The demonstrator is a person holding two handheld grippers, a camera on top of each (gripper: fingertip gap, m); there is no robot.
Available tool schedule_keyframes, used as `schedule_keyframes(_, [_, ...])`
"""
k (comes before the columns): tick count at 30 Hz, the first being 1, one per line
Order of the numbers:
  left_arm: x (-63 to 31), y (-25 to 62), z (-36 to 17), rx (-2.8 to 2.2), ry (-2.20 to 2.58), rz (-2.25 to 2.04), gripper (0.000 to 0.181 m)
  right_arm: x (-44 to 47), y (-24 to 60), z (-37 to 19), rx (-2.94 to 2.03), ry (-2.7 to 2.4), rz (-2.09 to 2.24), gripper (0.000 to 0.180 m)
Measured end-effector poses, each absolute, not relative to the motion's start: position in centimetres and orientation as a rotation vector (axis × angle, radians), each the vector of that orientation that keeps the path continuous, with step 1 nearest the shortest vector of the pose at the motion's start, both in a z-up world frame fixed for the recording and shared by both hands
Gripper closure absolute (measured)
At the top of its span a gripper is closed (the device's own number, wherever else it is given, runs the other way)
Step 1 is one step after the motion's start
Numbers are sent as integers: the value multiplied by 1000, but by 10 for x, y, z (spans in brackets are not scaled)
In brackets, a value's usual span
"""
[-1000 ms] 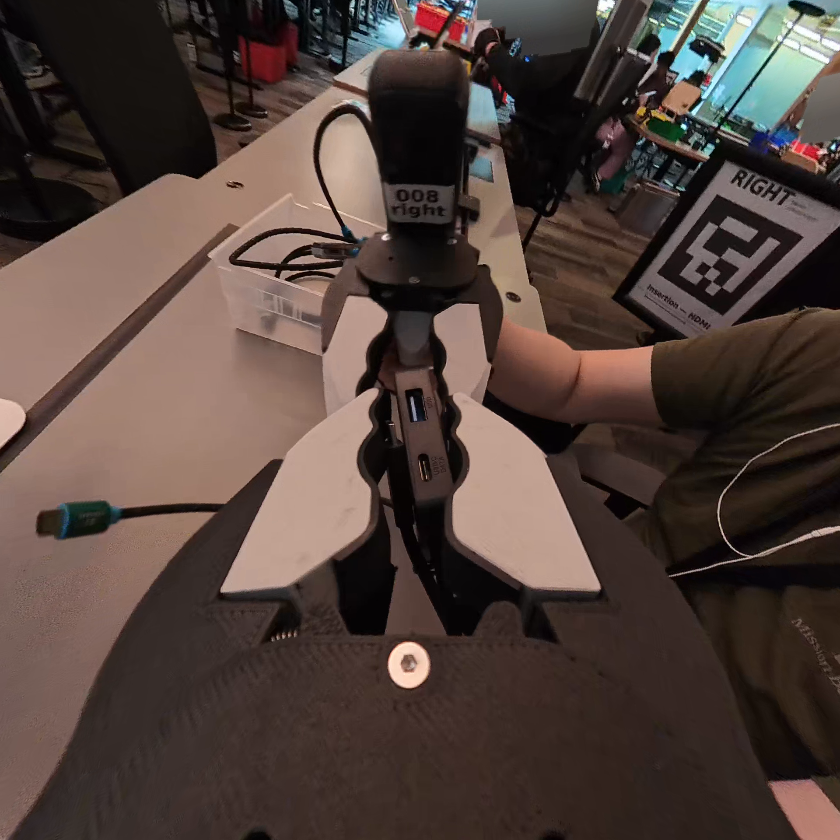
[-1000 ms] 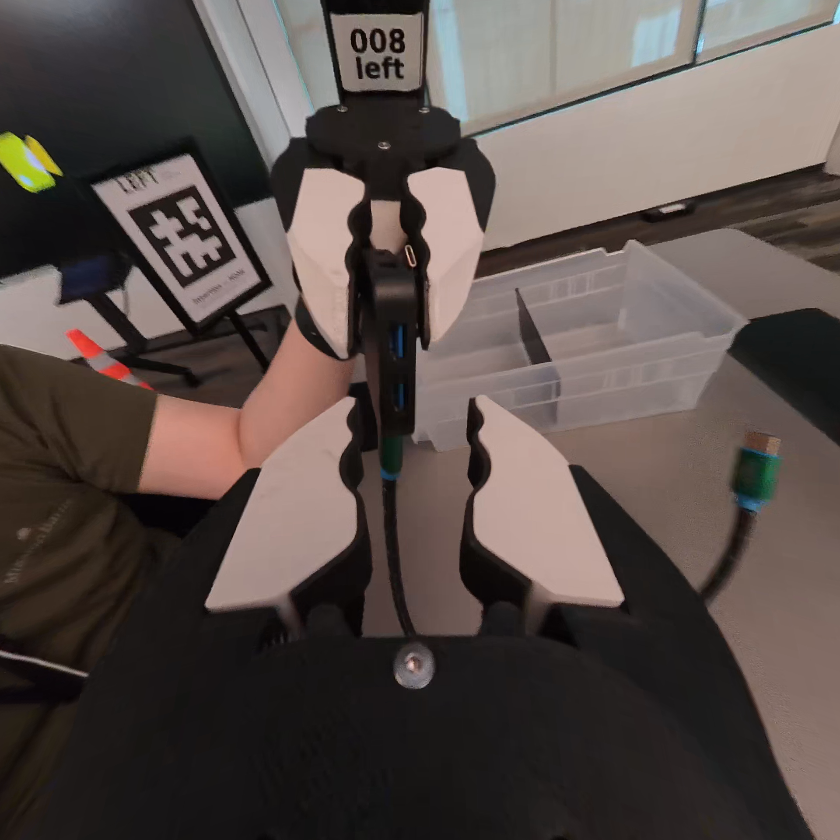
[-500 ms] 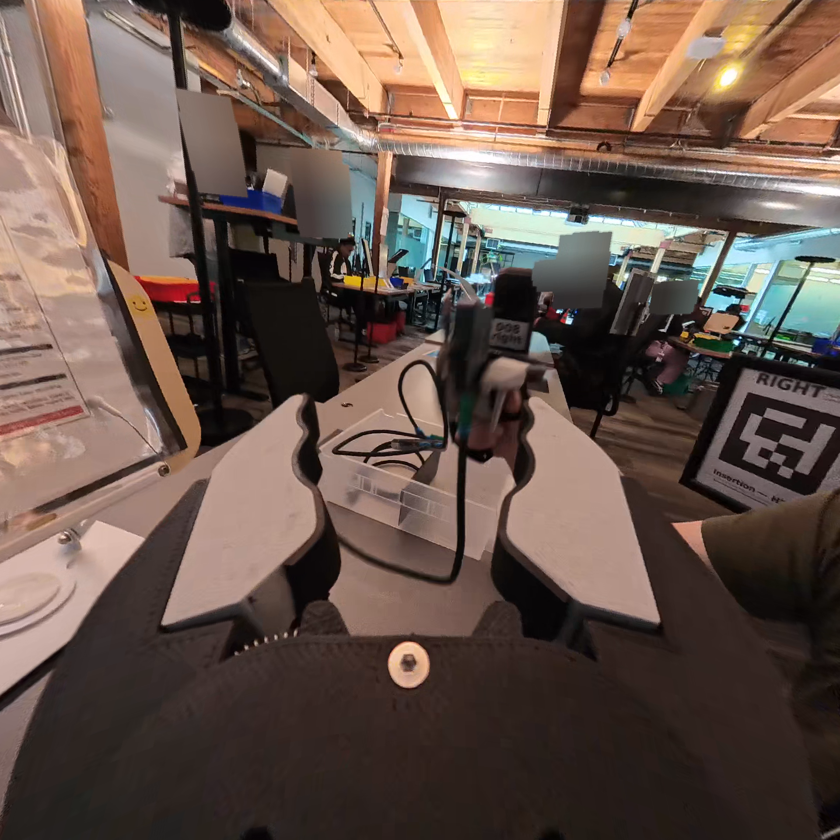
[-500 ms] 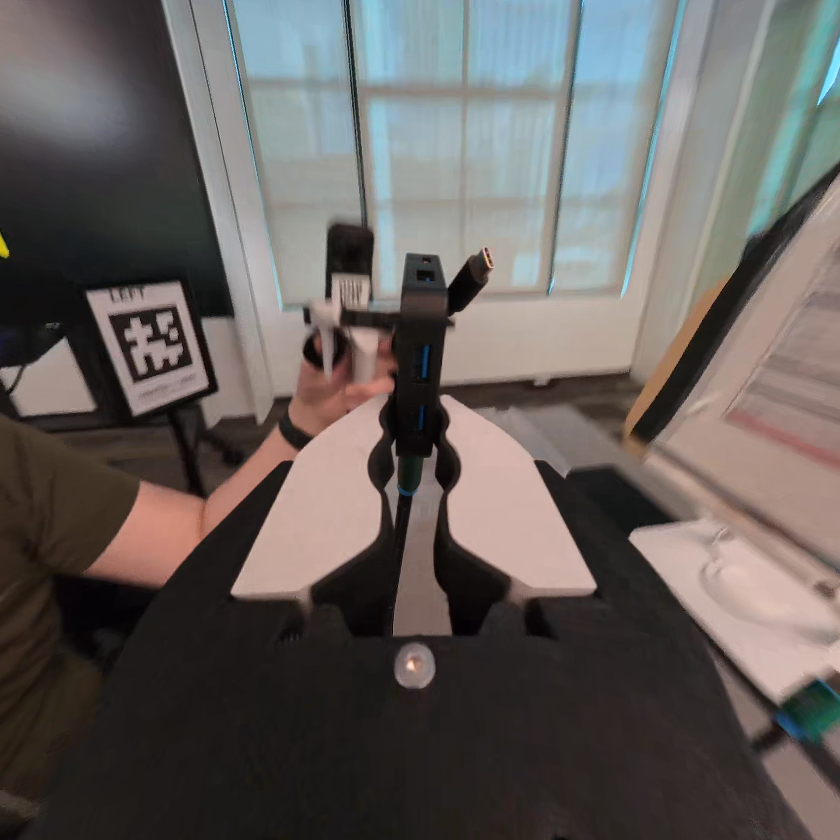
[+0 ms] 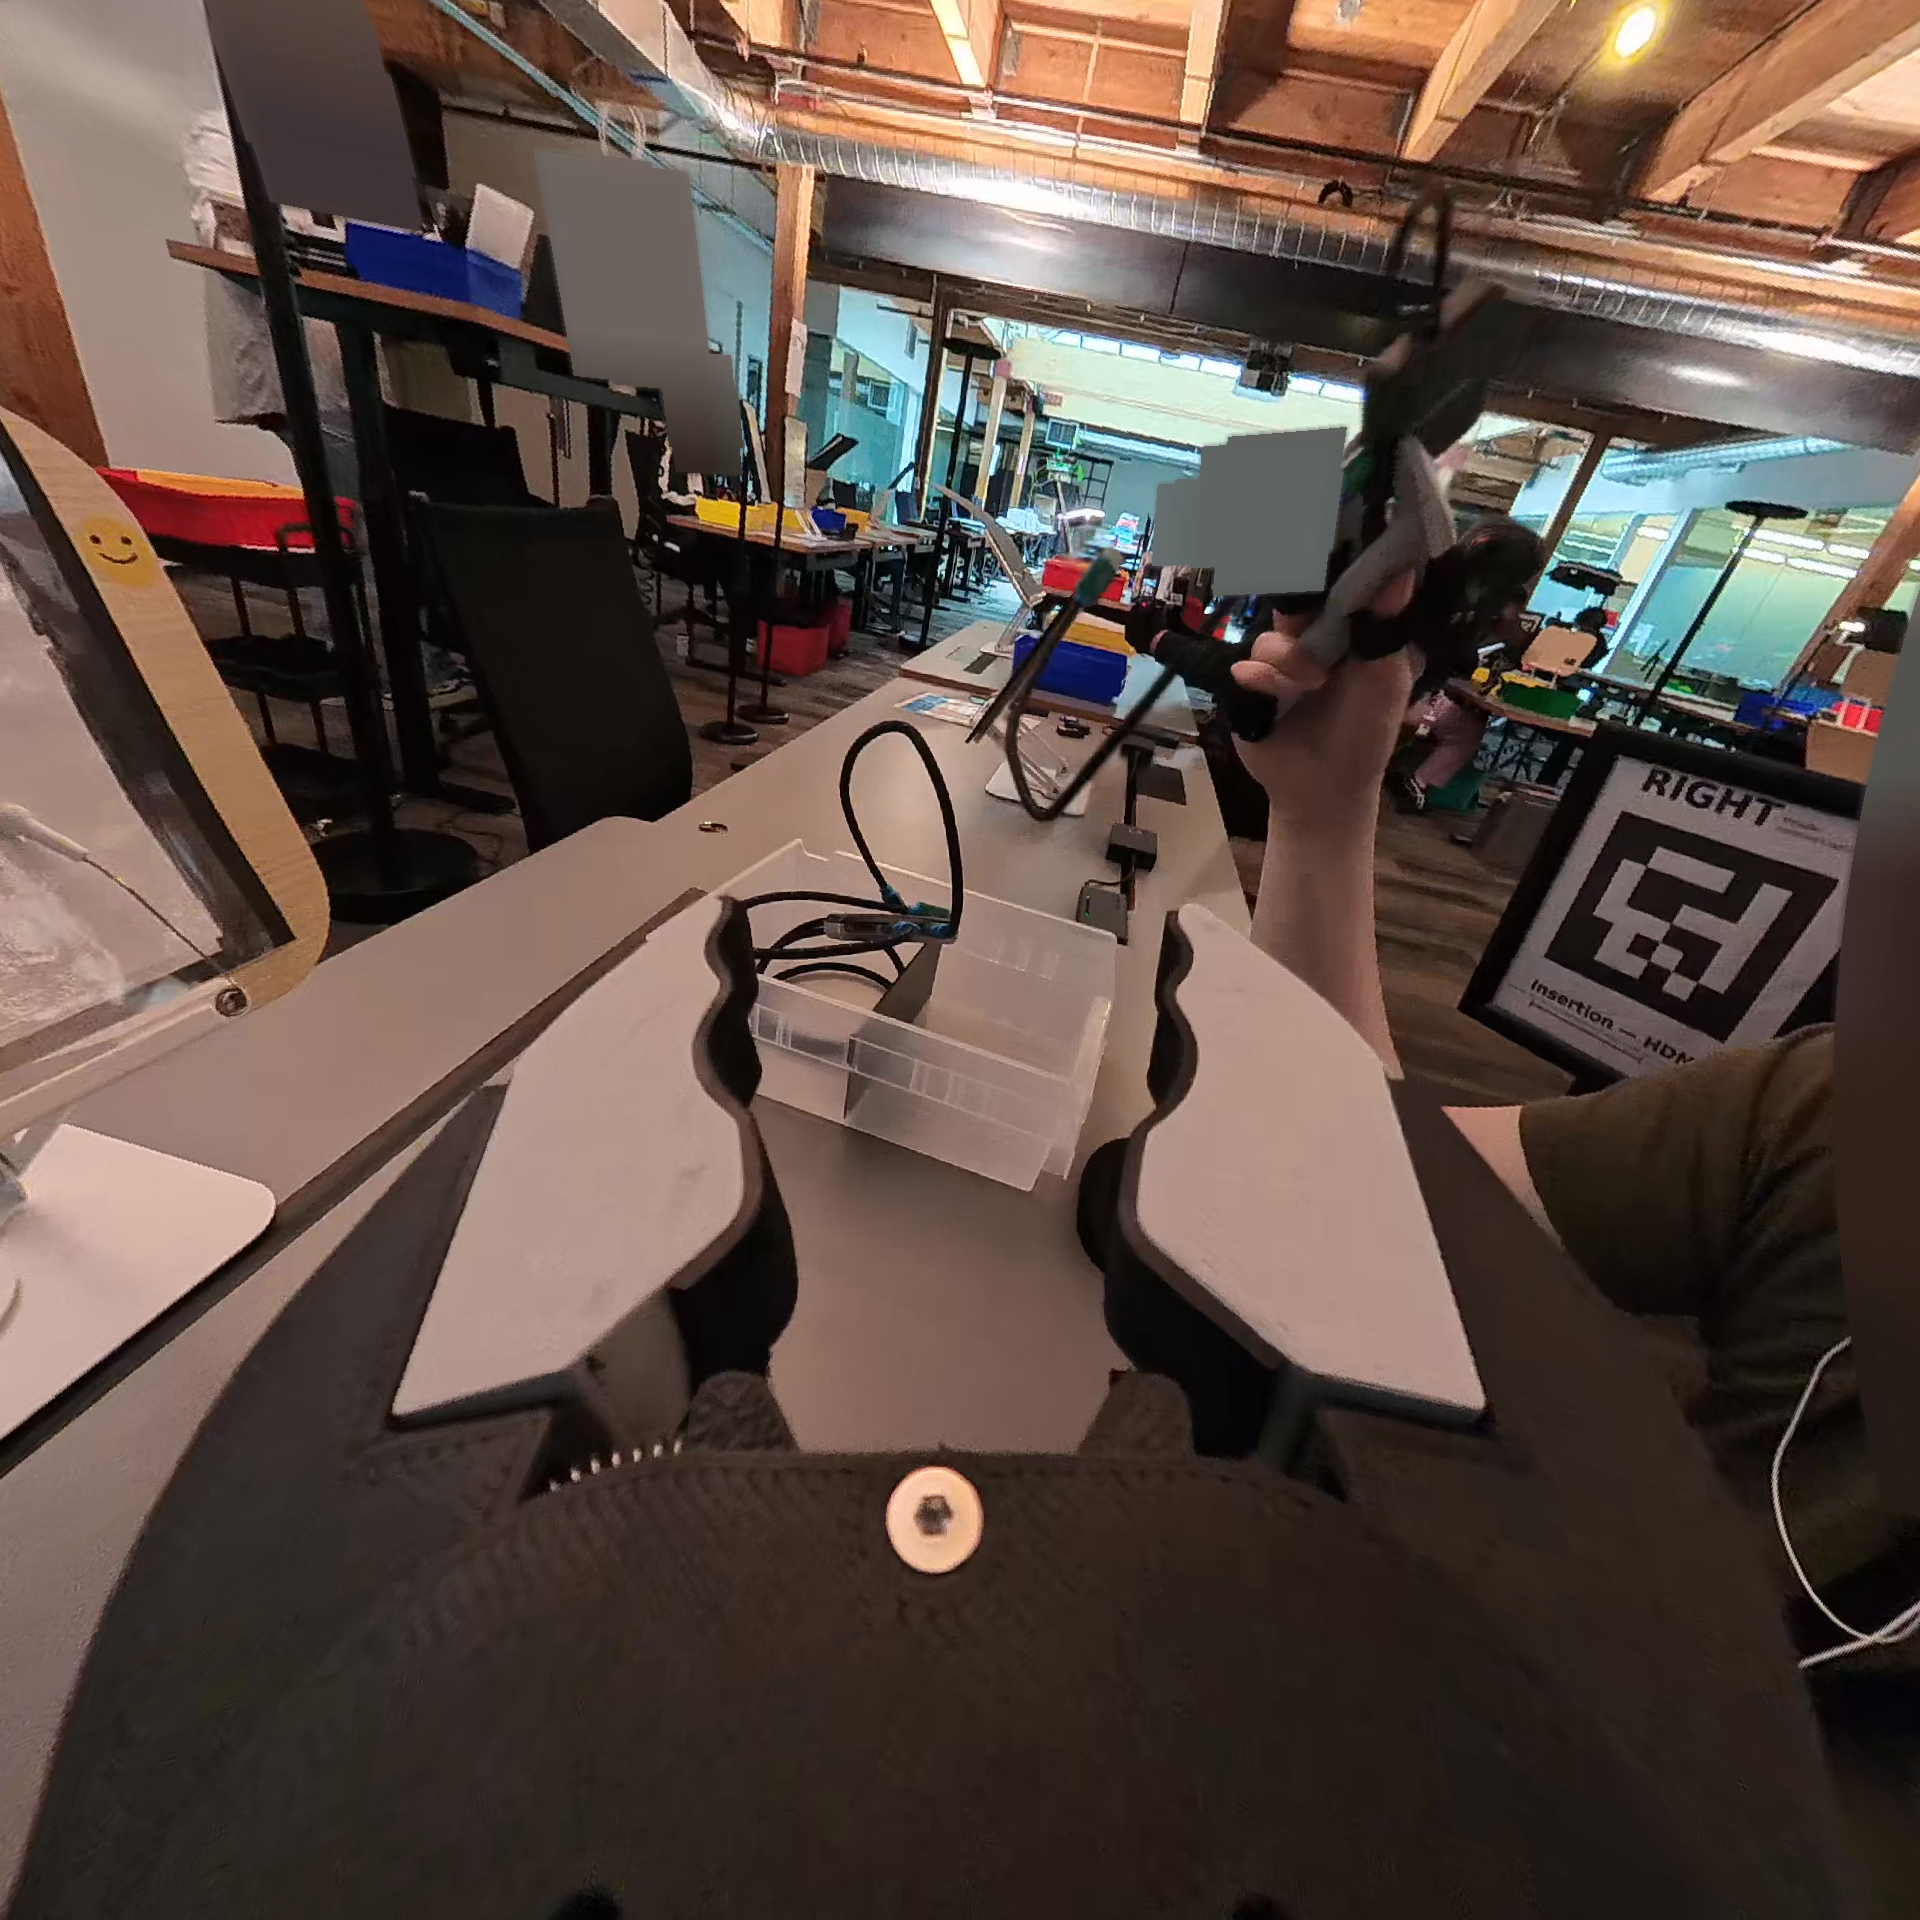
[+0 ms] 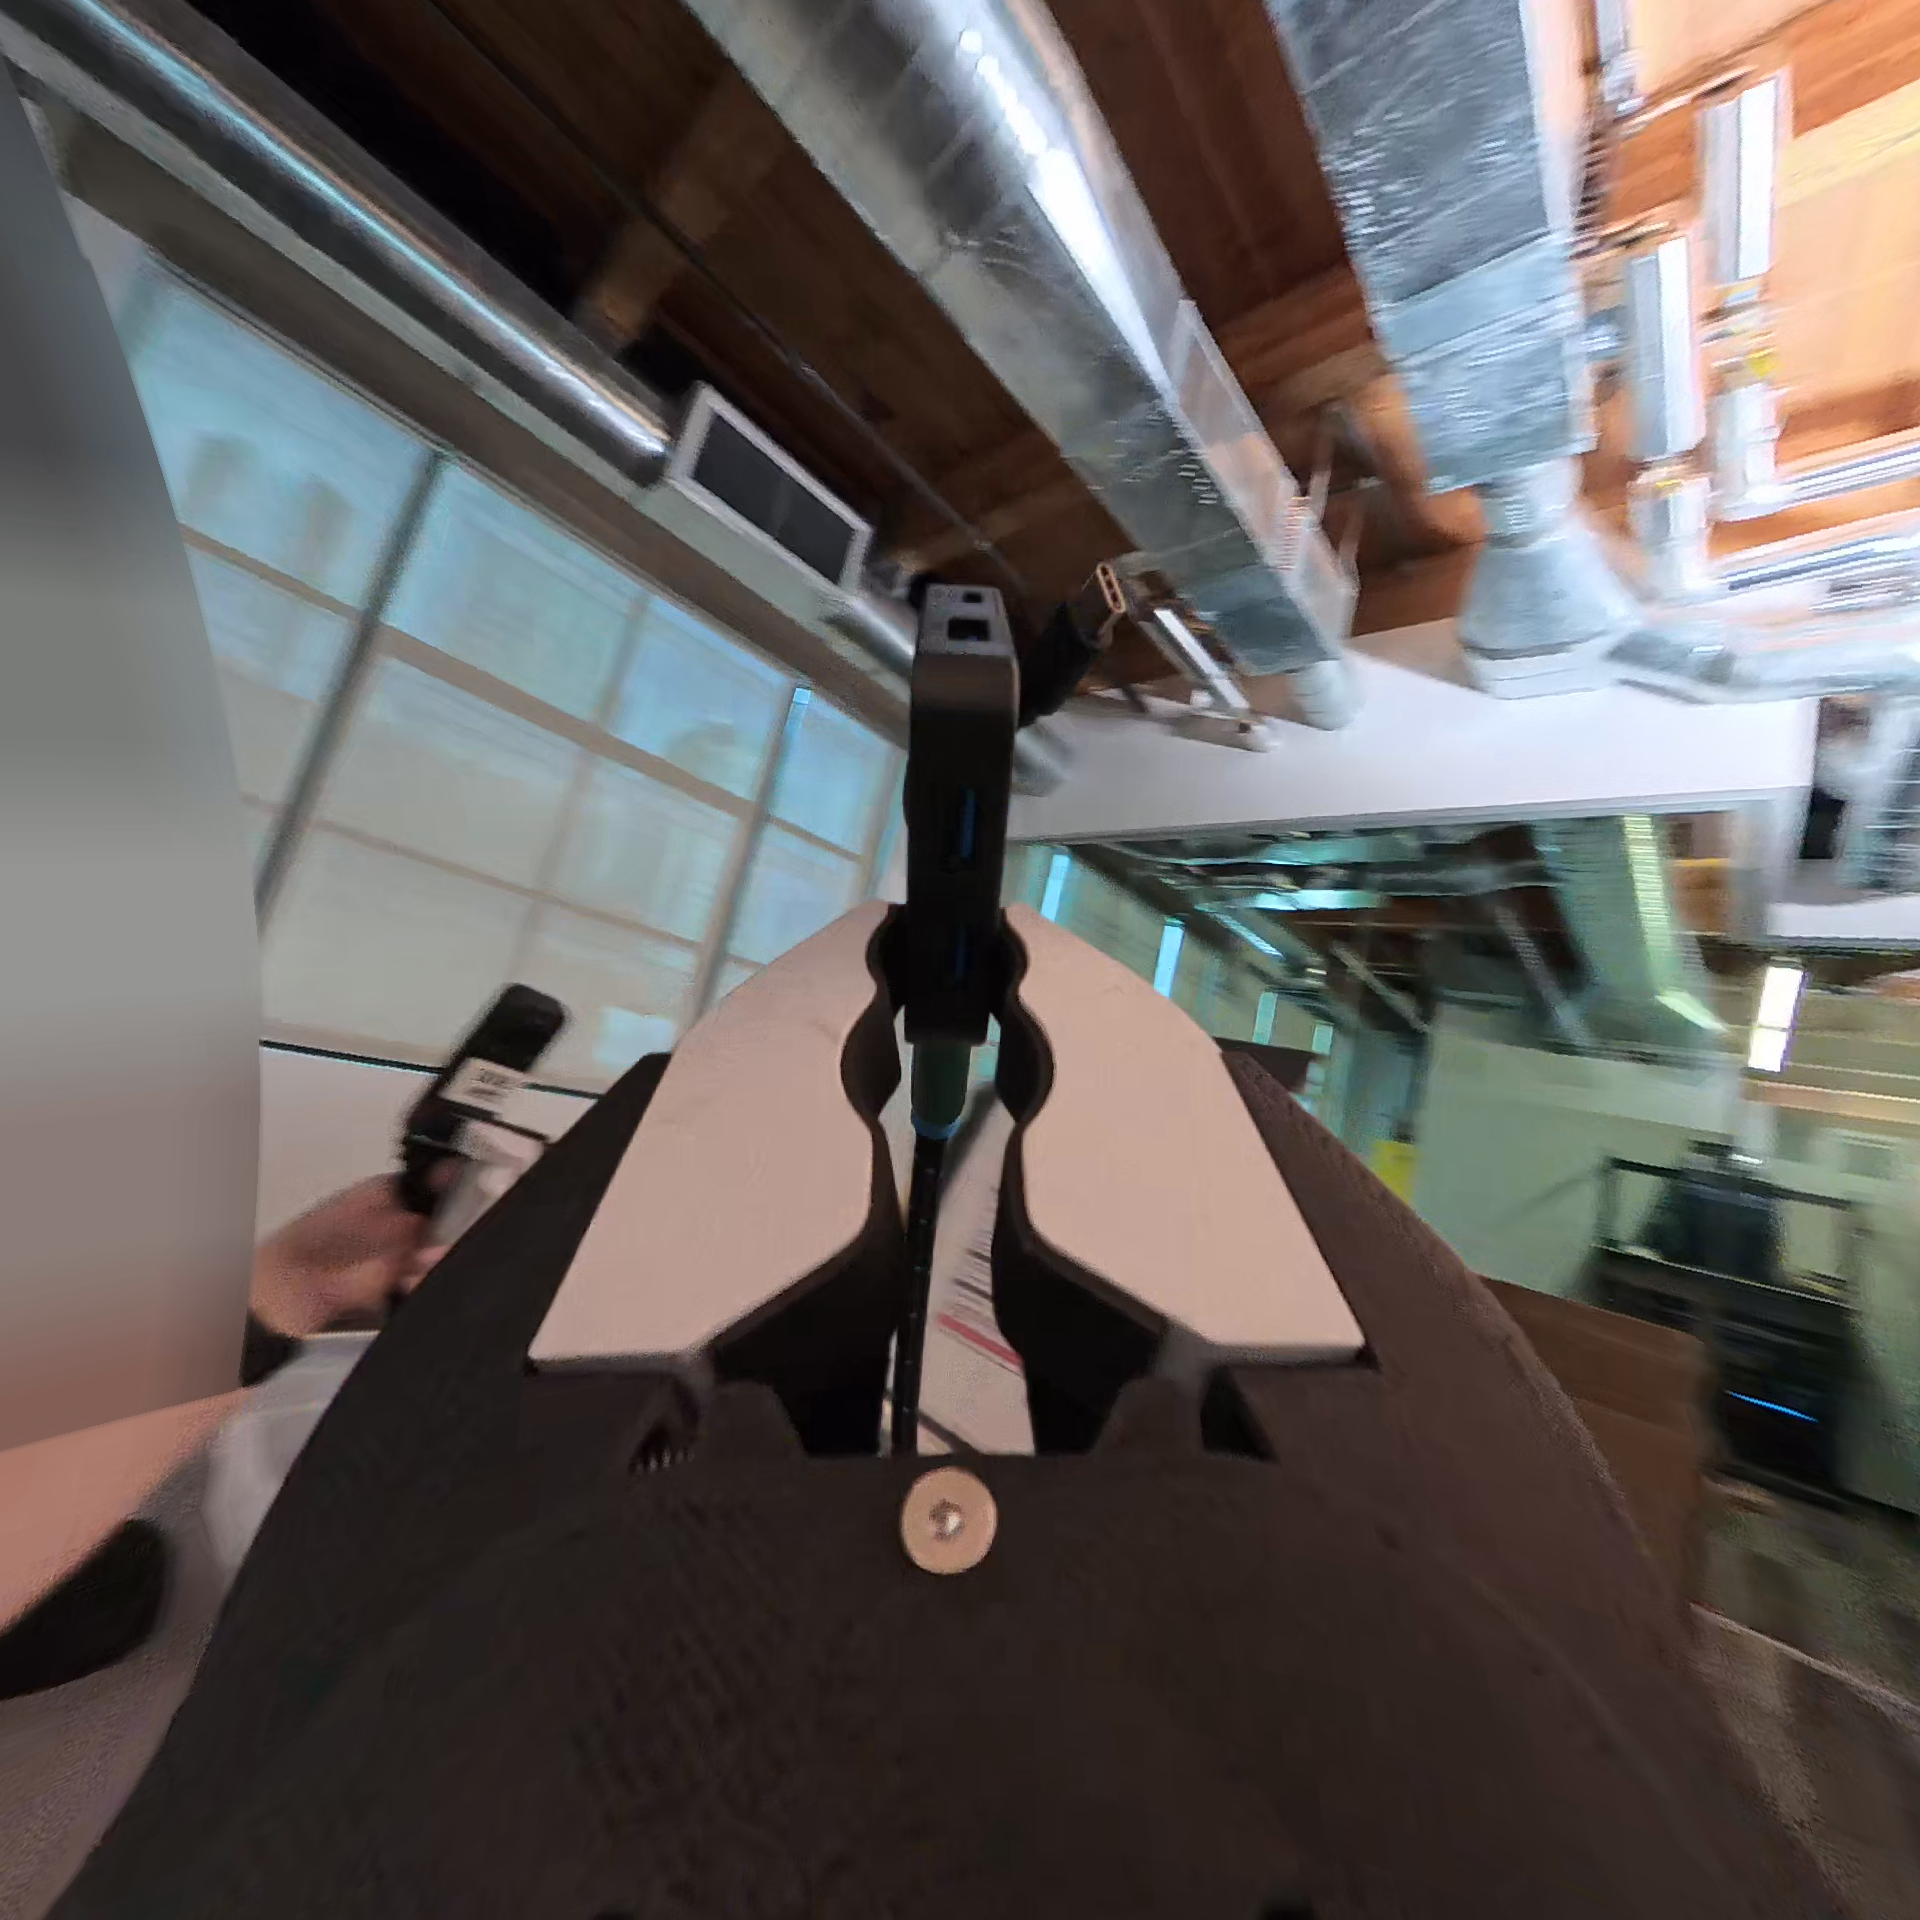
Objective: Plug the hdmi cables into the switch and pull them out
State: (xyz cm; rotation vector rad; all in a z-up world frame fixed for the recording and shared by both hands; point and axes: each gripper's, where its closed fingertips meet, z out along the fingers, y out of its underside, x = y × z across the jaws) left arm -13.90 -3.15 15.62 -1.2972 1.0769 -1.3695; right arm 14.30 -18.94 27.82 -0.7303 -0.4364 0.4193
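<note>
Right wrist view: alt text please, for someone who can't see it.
The right gripper is shut on a black switch pointing up toward ceiling ducts, with a green-ended HDMI cable plugged into its near end. The person's other hand shows at lower left; the picture is motion-blurred.

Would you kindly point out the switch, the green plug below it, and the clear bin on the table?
switch [image 6: 958, 790]: right wrist view, on its dark side face above the fingers.
green plug [image 6: 940, 1086]: right wrist view, on its shell beneath the switch.
clear bin [image 5: 966, 1091]: left wrist view, on its near front wall.

Black claw [image 5: 945, 1039] bodies, white fingers [image 5: 623, 1143], olive sleeve [image 5: 1683, 1174].
</note>
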Motion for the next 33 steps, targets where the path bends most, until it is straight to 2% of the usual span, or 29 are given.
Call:
schedule_keyframes(5, [-137, -32, 155, -1300, 1084, -1378, 109, 197, -154, 253, -801, -334, 251, 165])
schedule_keyframes(12, [-134, -31, 151, -1310, 1089, -1383, 111, 205, -72, 198, -855, -374, 313, 165])
schedule_keyframes(17, [-134, -31, 151, -1307, 1097, -1375, 113, 199, -29, 143, -1107, -429, 483, 165])
schedule_keyframes(24, [-134, -31, 151, -1305, 1099, -1389, 114, 206, 19, 43, -1726, -411, 408, 164])
schedule_keyframes(33, [-130, -34, 149, -1308, 1120, -1390, 115, 205, 27, 18, -1824, -177, 751, 164])
